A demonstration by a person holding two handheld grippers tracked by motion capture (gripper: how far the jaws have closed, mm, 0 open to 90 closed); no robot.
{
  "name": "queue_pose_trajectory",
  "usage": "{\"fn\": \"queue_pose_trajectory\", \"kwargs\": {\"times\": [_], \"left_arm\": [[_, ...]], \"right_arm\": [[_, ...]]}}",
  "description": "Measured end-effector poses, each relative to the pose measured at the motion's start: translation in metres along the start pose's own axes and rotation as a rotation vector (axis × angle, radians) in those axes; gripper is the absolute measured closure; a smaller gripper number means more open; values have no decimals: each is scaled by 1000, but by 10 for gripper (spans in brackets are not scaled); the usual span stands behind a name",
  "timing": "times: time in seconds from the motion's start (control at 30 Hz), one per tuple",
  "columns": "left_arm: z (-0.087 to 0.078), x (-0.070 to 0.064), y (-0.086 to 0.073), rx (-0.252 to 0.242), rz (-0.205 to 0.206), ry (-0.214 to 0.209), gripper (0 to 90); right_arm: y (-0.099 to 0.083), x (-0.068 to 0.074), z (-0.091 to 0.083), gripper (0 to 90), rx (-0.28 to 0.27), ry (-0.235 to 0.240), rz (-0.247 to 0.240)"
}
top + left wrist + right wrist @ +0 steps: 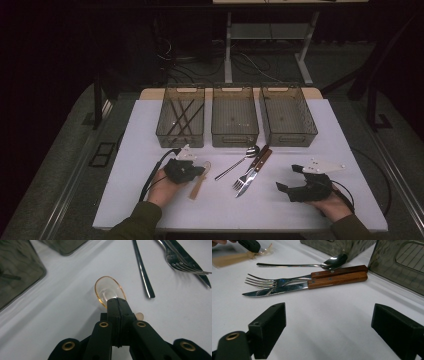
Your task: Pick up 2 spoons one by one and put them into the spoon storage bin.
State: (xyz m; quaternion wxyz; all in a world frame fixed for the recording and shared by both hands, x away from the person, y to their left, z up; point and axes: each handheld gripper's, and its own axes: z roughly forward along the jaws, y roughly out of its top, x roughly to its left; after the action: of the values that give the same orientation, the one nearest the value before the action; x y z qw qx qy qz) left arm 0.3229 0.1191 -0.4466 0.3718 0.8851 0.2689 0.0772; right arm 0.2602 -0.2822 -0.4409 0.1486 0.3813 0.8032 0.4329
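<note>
Clear plastic spoon [109, 290], amber-rimmed oval bowl | left gripper [117, 305] fingers pinch its neck | right gripper [328, 325] fingers spread wide

The high view looks down over the table [150, 125]; both gripper views skim its cutlery closely.

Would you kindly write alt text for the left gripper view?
The left tool, jaws shut, pinches a clear amber-rimmed plastic spoon at the neck of its bowl on a white table. Beyond lie a steel spoon handle, a fork and a knife.
</note>
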Motion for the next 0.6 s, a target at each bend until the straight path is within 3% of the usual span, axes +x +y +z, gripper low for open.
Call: {"fn": "queue_pose_trajectory", "kwargs": {"times": [0.33,0.43,0.6], "left_arm": [[5,-6,4,4,22,-9,894],[-1,-6,5,-23,13,1,847],[-15,-11,3,-70,-41,8,693]], "right_arm": [[0,0,0,135,-1,-4,0],[0,0,-1,135,-3,-3,0],[0,0,-1,135,-5,-4,1]]}}
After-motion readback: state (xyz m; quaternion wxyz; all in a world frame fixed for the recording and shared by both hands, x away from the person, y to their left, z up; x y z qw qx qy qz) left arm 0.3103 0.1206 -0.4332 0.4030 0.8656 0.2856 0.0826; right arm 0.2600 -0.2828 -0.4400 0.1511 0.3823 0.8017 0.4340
